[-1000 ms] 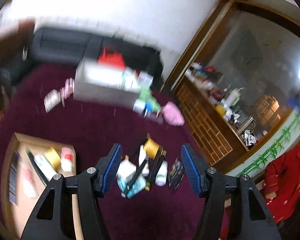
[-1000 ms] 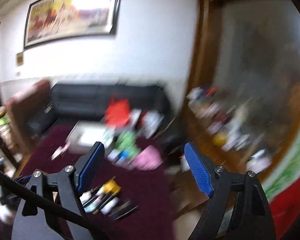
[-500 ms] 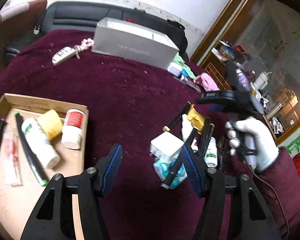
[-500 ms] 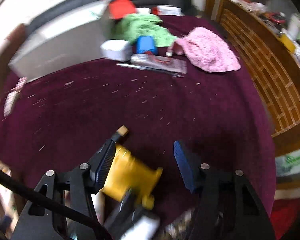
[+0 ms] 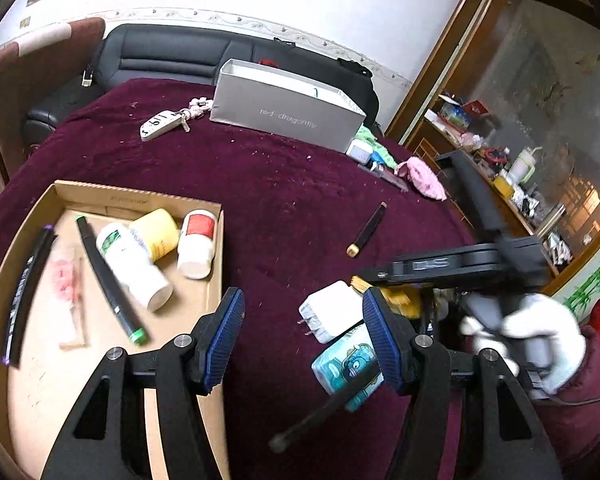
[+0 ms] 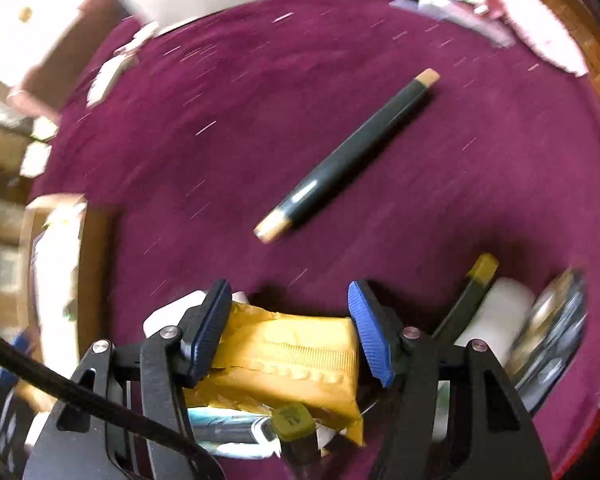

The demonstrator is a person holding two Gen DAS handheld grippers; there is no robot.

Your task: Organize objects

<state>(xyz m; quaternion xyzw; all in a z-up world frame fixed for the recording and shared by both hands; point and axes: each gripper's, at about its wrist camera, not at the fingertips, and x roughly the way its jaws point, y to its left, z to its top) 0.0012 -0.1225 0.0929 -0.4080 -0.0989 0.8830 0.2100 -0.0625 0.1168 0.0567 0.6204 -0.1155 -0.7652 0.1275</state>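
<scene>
Only your left wrist view takes in the maroon cloth (image 5: 292, 184) whole, with the grey box (image 5: 288, 114) far off and the cardboard tray (image 5: 216, 216) of bottles and pens. Your left gripper (image 5: 303, 334) hangs apart, holding nothing, over the cloth. Up close, your right gripper (image 6: 289, 328) clamps the yellow packet (image 6: 292, 356) atop the pile; a dark pen (image 6: 348, 156) lies alone beyond.

Both grippers (image 5: 304, 338) (image 6: 288, 330): black frames, silver screws, ribbed blue pads; right one carries a black cable; white glove (image 5: 540, 340), maroon sleeve (image 5: 580, 408).
</scene>
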